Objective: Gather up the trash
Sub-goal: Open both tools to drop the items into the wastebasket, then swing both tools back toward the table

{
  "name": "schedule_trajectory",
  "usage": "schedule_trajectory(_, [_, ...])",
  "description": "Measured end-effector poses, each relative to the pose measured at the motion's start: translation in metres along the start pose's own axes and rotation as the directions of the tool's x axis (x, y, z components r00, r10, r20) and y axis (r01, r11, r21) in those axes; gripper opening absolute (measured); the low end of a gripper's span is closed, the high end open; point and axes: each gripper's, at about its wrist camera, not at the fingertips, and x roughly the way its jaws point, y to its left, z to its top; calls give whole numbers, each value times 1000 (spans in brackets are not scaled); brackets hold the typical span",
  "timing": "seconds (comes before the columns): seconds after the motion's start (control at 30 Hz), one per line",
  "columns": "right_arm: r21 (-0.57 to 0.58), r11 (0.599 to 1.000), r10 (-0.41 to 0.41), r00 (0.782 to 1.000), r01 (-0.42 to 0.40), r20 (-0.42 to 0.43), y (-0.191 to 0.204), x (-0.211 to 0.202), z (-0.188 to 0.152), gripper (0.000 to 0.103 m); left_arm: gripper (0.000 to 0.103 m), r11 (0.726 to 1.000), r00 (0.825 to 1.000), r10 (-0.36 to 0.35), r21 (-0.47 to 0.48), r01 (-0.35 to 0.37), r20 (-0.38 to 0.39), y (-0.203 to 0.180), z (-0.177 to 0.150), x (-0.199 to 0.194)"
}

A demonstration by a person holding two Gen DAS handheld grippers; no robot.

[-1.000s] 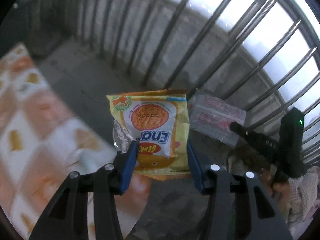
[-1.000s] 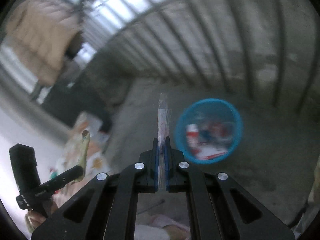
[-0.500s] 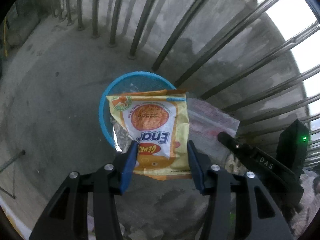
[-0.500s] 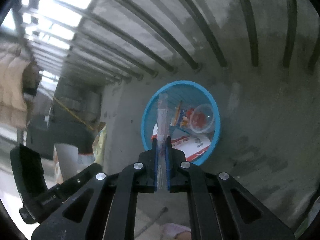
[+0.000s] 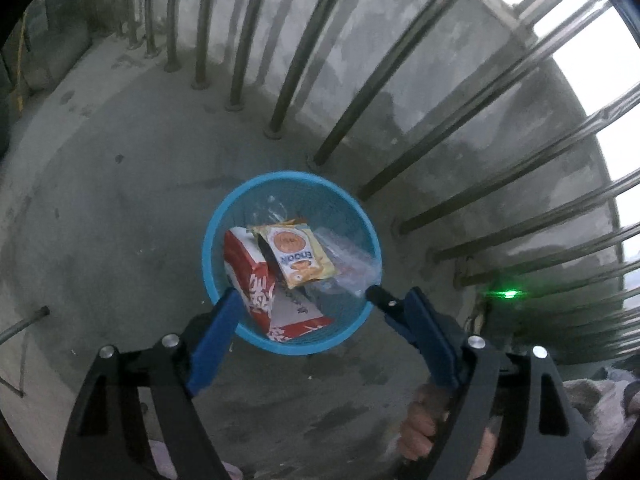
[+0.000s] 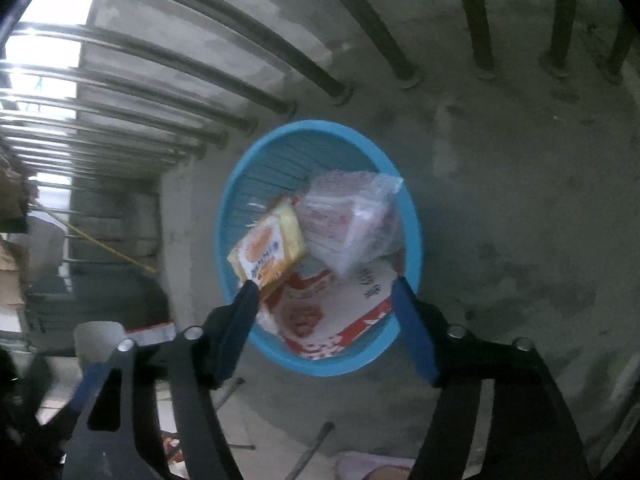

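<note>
Both my grippers, left (image 5: 302, 298) and right (image 6: 324, 286), gape wide, holding nothing. Just beyond their tips, the yellow packet (image 5: 298, 256) and clear bag (image 6: 352, 220) lie in the blue basket (image 5: 212, 220) atop a red-white carton (image 5: 250, 276).

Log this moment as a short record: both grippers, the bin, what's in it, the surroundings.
left gripper: open, empty, above the bin
right gripper: open, empty, above the bin
blue bin: upright on concrete floor, beside metal railing
yellow snack packet: inside bin, on top
clear plastic wrapper: inside bin
red-and-white carton: inside bin, underneath
</note>
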Motion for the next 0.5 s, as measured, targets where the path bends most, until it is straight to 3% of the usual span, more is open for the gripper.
schedule_trajectory(0.37, [-40,999,-5,996,9,84,-3,-47,-12,72,85,1000,987,2,7,-3,158,17,-27,-110])
schedule_trajectory(0.5, [-155,987,51,992,-33,118,14,-81,-23,72,86,994,957,111,-45,-103,267,45,-61,-175])
